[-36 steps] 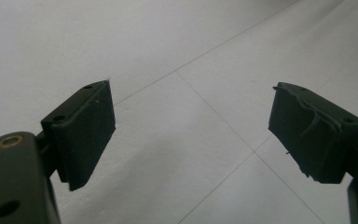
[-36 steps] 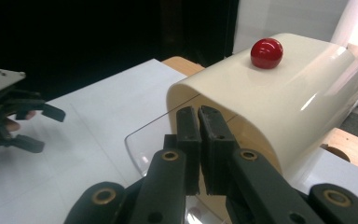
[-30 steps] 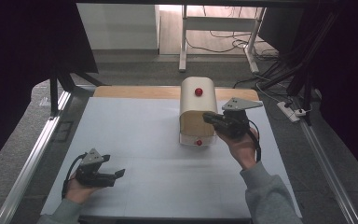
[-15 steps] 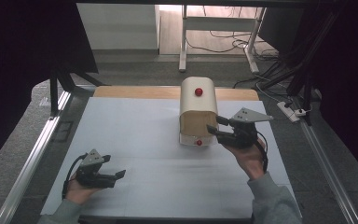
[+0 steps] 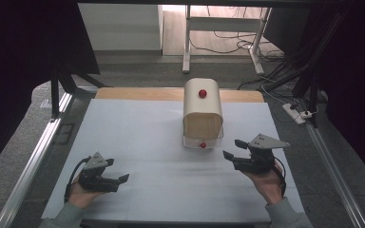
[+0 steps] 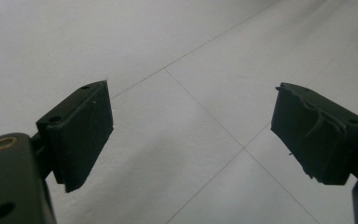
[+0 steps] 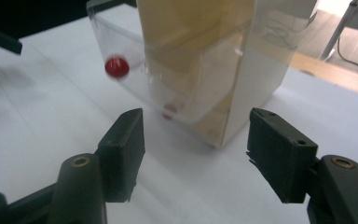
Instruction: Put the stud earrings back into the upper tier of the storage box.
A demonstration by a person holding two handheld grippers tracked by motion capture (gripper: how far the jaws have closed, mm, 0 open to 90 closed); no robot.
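In the right gripper view, the box is cut off by the top edge, so its upper part is out of frame. The red knob on its clear front panel is blurred, and the contents behind the panel cannot be identified. In the high view, both forearms are cut off by the bottom edge. In the left gripper view, the left tool body is cut off at the lower corners.
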